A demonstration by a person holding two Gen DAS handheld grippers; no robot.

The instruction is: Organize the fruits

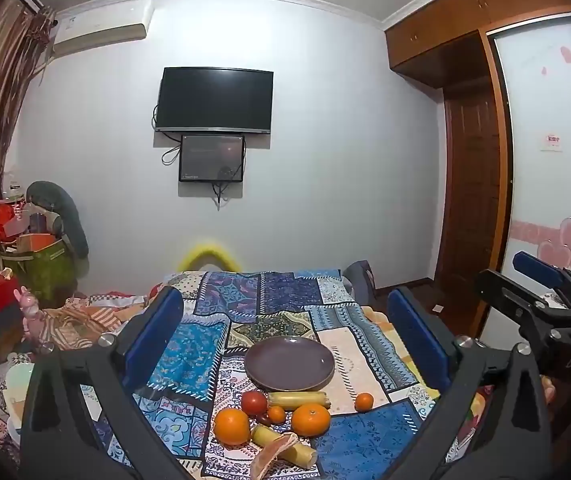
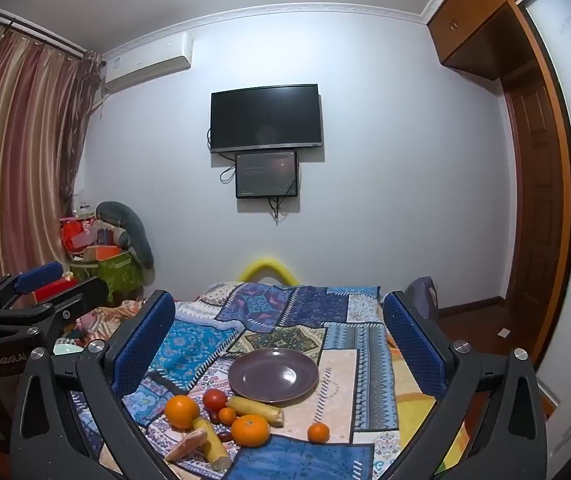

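An empty purple plate [image 1: 289,362] [image 2: 273,376] lies on a patchwork cloth. In front of it sit two oranges [image 1: 231,426] [image 1: 311,420], a red tomato [image 1: 254,403], two small orange fruits [image 1: 364,401] [image 1: 276,414], two yellow cane pieces [image 1: 298,399] [image 1: 285,446] and a pink peel piece [image 1: 271,458]. My left gripper [image 1: 285,344] is open and empty, held above and behind the fruit. My right gripper [image 2: 279,344] is open and empty, beside the left one; each shows in the other's view [image 1: 541,296] [image 2: 33,296].
The patchwork cloth [image 1: 365,444] covers a bed or table running toward the far wall. Clutter and boxes [image 1: 33,248] stand at the left, a wardrobe and door [image 1: 477,200] at the right. A TV [image 1: 215,100] hangs on the wall.
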